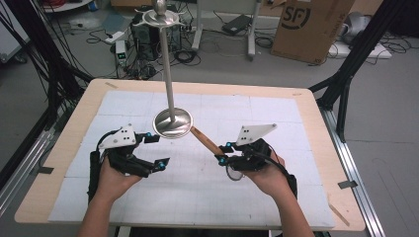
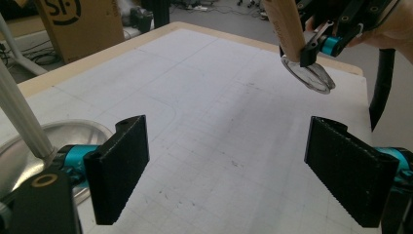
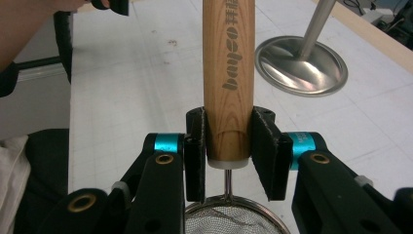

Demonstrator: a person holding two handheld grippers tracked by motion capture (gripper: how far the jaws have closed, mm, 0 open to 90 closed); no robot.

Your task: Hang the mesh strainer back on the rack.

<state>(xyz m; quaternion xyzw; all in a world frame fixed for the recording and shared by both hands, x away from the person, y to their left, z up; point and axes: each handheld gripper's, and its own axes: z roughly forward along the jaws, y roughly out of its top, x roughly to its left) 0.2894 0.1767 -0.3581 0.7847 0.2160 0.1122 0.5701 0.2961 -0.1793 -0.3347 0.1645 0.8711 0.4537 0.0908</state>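
Just beside the stand's steel base (image 1: 172,123), right gripper (image 1: 222,153) clamps the strainer's wooden handle (image 1: 207,141), left gripper (image 1: 157,150) gapes empty; a careless swing could topple the stand.

Probably lab: floor cables (image 1: 59,64), rig frames (image 1: 356,54)

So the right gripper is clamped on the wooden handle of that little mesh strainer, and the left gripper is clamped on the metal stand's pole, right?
Not quite. The right gripper is indeed clamped on the strainer's wooden handle, but the left gripper grips nothing: the left gripper view shows its jaws wide apart over the white mat, with the metal stand's pole off to one side.
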